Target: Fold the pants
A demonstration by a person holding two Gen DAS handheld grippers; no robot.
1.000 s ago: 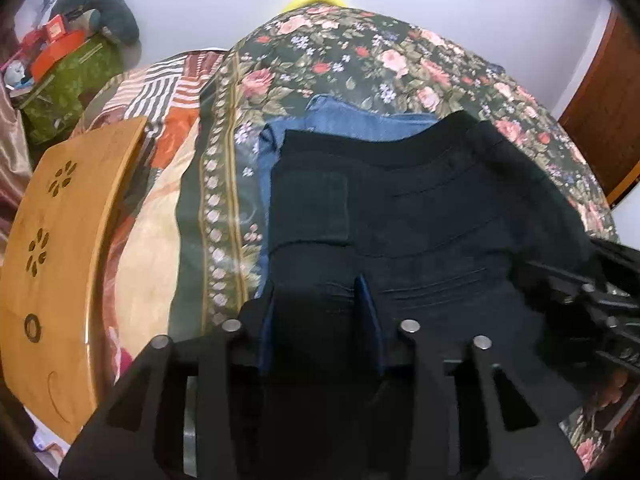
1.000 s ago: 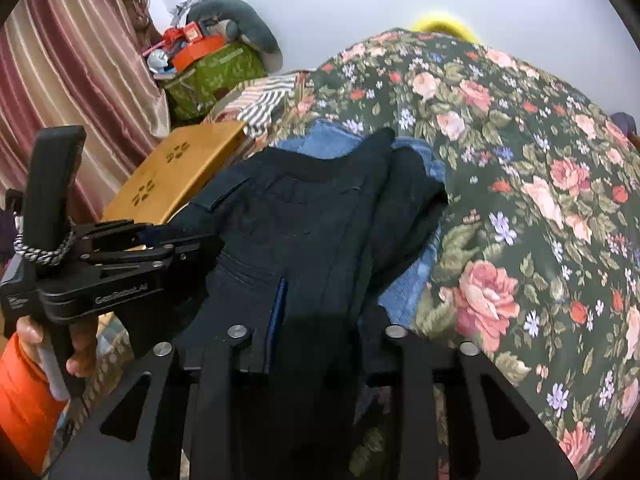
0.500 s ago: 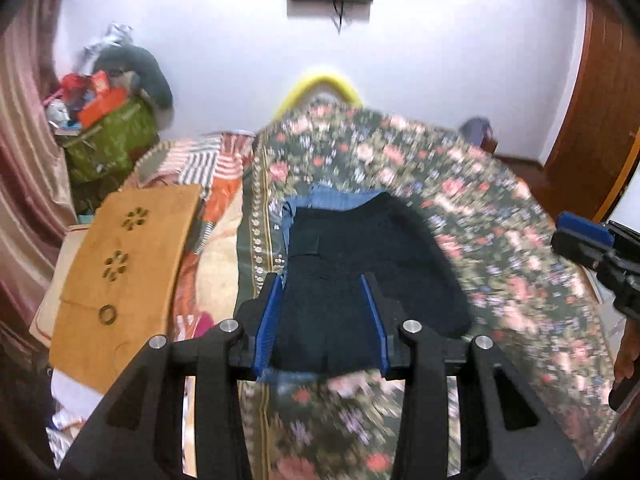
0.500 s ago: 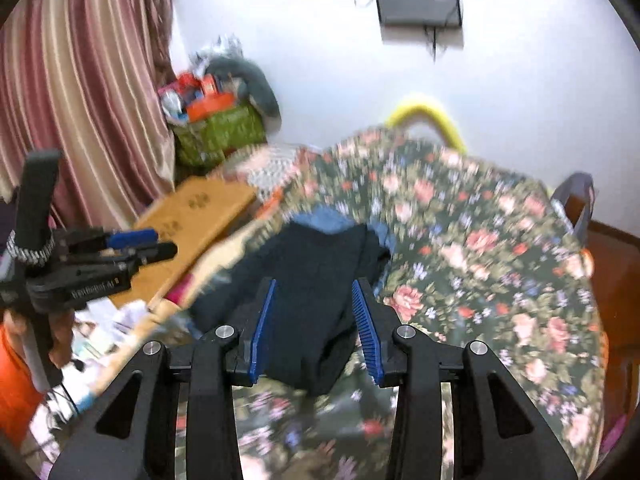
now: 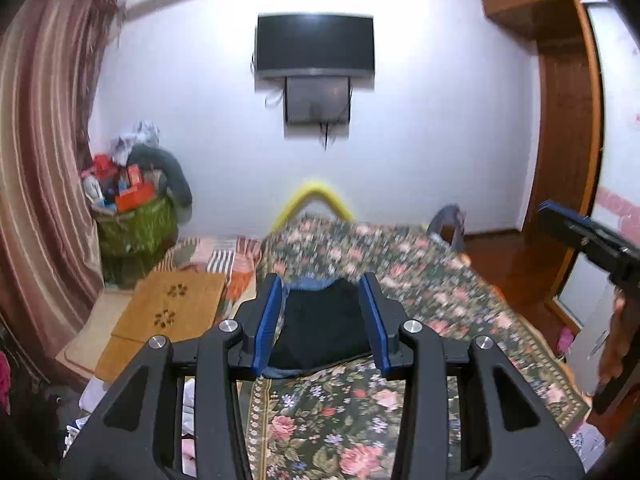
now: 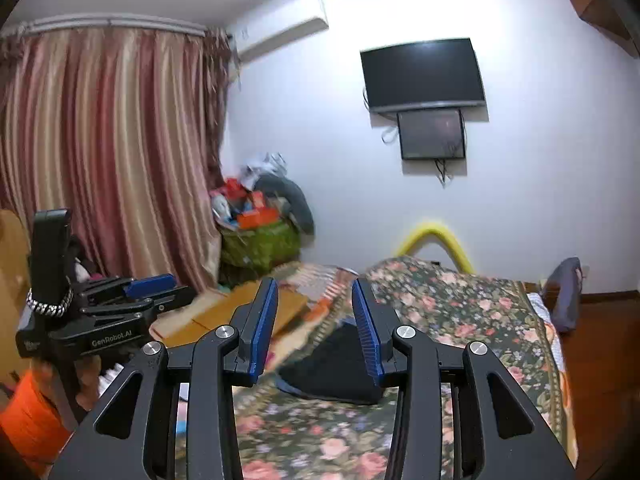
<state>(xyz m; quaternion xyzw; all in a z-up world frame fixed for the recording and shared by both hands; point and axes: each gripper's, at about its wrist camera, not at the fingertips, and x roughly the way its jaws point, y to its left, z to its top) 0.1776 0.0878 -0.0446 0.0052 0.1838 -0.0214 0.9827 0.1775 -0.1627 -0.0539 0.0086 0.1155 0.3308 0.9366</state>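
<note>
the folded black fabric pants (image 5: pixel 320 328) lie as a compact dark bundle on the dark green rose-patterned bedspread (image 5: pixel 420 288), near its close end, resting on top of a folded blue denim garment (image 5: pixel 308 283) whose edge peeks out beyond them and below. their neat, squared shape suggests the folding is finished (or very nearly), with the bundle stacked on the denim as a pile of done laundry.

the left gripper (image 5: pixel 320 320) is raised well above the bed, its blue-padded fingers (image 5: pixel 266 320) spread wide with nothing between them. the right gripper (image 6: pixel 316 326) hangs likewise clear of the cloth, gaping and empty. both being lifted away and unloaded reads as the hands standing off from a completed pile.

beside the bed lies a tan wooden board with flower-shaped cutouts (image 5: pixel 172 304), and a black wall-mounted television (image 5: pixel 315 44) hangs on the far white wall.
</note>
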